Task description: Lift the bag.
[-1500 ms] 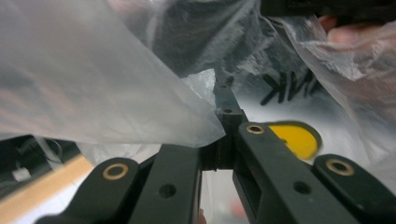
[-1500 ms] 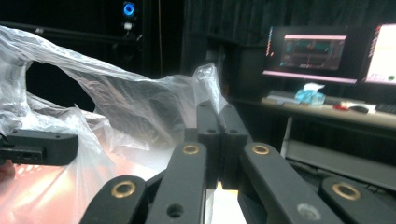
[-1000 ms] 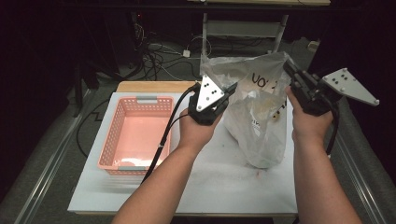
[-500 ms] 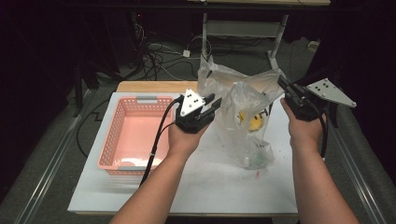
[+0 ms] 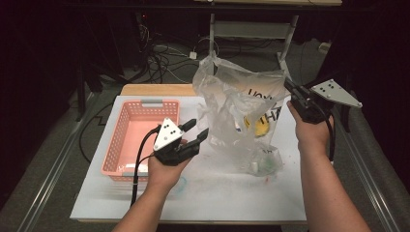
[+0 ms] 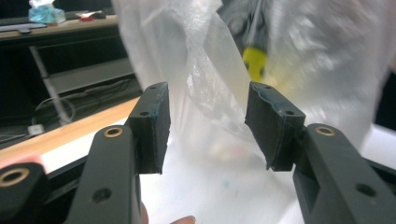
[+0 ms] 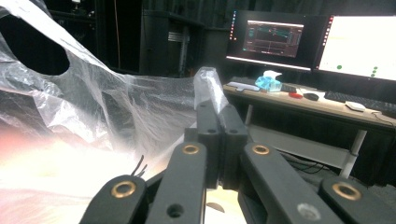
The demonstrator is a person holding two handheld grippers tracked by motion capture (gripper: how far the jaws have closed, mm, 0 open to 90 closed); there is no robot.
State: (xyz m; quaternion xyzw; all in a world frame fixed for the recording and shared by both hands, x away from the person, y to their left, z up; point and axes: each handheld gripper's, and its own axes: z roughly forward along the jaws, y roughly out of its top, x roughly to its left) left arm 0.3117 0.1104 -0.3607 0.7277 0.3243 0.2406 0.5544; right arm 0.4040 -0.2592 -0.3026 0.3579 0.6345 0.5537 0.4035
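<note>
A translucent plastic bag with dark lettering stands slumped on the white tabletop. A yellow item and small pale things lie inside it. My right gripper is shut on the bag's right upper edge; film pokes out above its closed jaws. My left gripper hovers low between the basket and the bag. Its jaws have just been opening, with nothing pinched. In the left gripper view the bag and the yellow item lie beyond the parted pads.
An empty pink plastic basket sits at the table's left. A wooden board lies behind it. Cables and a metal frame are on the floor beyond. A desk with lit monitors shows in the right gripper view.
My left gripper let go of the bag's left edge, opened, and dropped down and left toward the basket. The bag sank and slumped onto the table. My right hand lowered a little.
</note>
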